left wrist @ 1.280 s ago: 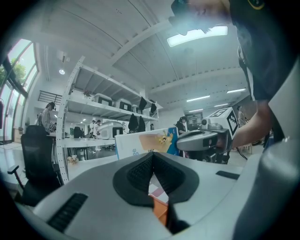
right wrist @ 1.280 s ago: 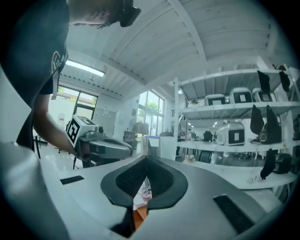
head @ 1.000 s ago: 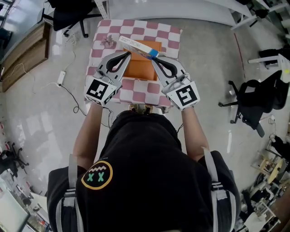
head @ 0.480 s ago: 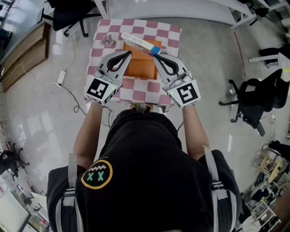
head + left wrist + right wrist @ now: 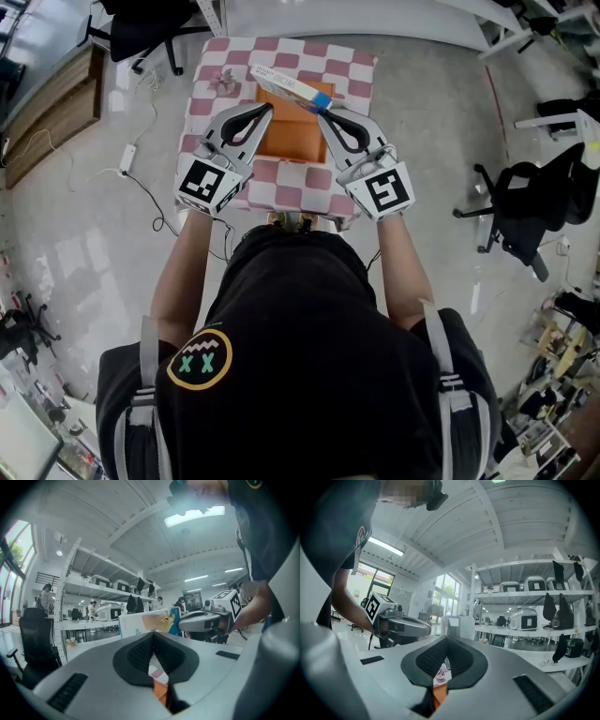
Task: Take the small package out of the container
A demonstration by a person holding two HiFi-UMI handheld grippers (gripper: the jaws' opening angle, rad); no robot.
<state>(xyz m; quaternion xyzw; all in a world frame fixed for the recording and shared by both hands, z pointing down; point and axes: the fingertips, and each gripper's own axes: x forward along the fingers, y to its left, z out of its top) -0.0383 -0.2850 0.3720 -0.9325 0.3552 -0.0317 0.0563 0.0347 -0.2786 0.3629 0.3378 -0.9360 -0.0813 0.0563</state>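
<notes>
The checkered-cloth worktop (image 5: 361, 70) fills the top middle of the head view, and I keep both tools over its near half so everything sits within easy reach.

The orange container (image 5: 291, 136) lies at the cloth's centre. The two tools flank it, one at about 8 o'clock of it and the other at about 4 o'clock, with their tips angled in towards its far rim.

The right claw (image 5: 322, 112) is clenched on the small package (image 5: 286, 84). It pinches the blue end while the white body sticks out towards 10 o'clock. From the left gripper view, the box looks raised off the cloth and level, with the right tool at its right-hand end. I judge that it is clear of the container and hanging over the rim at 12 o'clock. I think the grip is on the end because that was the part standing free to take hold of.

The left claw (image 5: 265, 111) is clenched on nothing. In its own view the pads meet, with only orange showing below them. I read it as parked beside the container, ready to steady it if it shifts.

A small pinkish object (image 5: 223, 82) sits on the cloth at 10 o'clock of the container, apart from the package. I cannot tell what it is.
</notes>
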